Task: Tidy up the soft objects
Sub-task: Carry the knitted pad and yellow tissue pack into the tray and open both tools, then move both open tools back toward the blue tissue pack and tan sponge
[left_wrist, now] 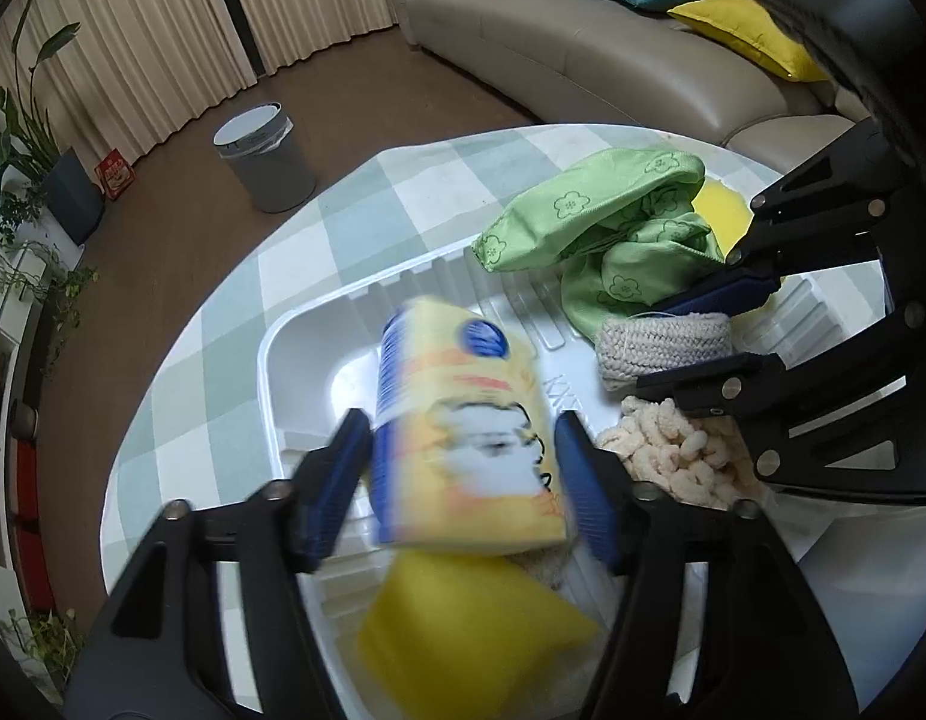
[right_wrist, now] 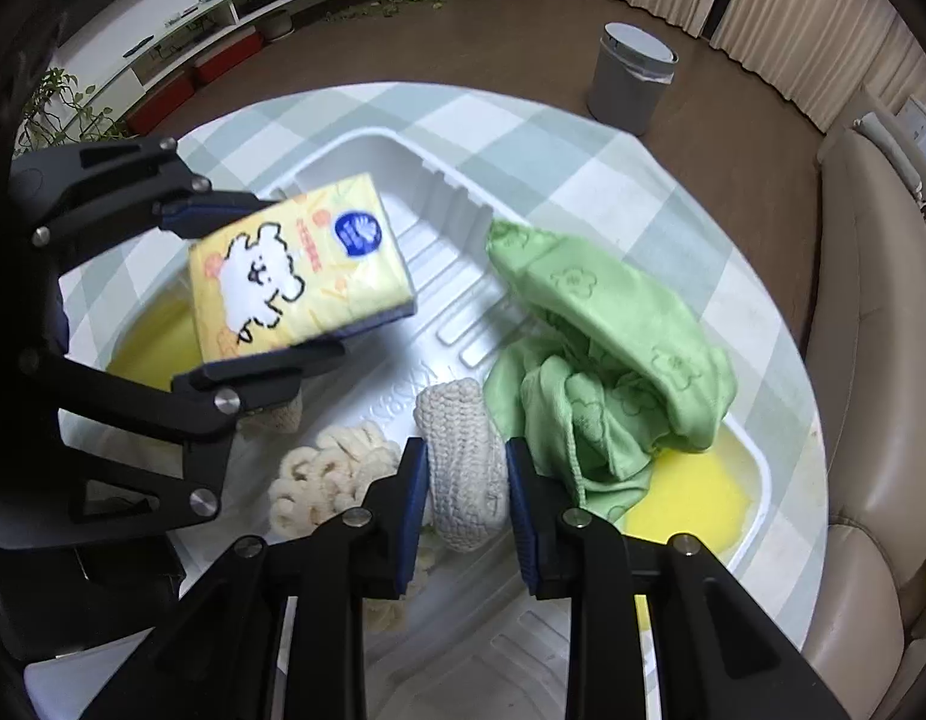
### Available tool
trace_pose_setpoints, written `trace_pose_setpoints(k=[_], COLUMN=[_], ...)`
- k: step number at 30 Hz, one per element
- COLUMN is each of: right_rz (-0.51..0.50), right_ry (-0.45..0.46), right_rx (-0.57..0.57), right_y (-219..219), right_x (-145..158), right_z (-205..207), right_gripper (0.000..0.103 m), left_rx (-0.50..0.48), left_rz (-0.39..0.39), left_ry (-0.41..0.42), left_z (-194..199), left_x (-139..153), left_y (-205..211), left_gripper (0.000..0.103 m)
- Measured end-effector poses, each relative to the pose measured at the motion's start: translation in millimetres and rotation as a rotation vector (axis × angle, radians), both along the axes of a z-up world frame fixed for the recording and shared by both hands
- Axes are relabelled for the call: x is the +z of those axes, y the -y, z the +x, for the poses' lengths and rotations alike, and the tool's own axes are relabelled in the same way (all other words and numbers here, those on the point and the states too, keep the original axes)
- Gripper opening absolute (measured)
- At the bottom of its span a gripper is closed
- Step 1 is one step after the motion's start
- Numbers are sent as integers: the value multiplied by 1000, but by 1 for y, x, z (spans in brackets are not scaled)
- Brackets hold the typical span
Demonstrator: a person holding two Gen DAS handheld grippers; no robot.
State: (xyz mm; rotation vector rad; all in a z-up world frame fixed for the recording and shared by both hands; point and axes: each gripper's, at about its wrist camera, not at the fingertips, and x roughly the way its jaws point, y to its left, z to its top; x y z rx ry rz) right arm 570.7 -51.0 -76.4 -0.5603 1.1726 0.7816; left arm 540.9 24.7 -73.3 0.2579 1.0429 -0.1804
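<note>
Pointing steeply down over the white tray: left tongs flanking a blurred yellow tissue pack (pads appearing just apart from it, so grip uncertain); right tongs pinching a knitted roll above the tray floor. Lying in the tray: green cloth, cream loops, yellow sponges. Sitting on a checked desk; bin, sofa, curtains beyond.

Home living room – sofa, curtains, houseplants
</note>
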Motion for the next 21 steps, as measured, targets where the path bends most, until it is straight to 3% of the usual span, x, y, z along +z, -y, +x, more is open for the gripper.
trace_pose_setpoints(k=[2, 8, 10, 15, 17, 19, 21], right_rz=[6, 17, 18, 30, 50, 77, 97], right_ry=[1, 10, 16, 27, 28, 35, 45], right_rx=[-8, -19, -24, -38, -47, -47, -42], right_y=[2, 4, 6, 11, 14, 18, 20], right_x=[0, 2, 3, 10, 16, 26, 36], right_z=[0, -1, -1, -1, -1, -4, -7], right_gripper=[29, 32, 41, 50, 57, 71, 73], left_rx=[-3, -3, -7, -8, 1, 15, 18], left_rz=[5, -9, -6, -4, -37, -65, -87], left_ry=[0, 1, 10, 30, 44, 65, 84], left_z=[-1, -1, -3, -6, -8, -13, -20], left_x=[-2, 1, 4, 12, 21, 32, 45], left_y=[1, 0, 0, -3, -9, -15, -21], left_gripper=[72, 75, 76, 76, 76, 79, 82])
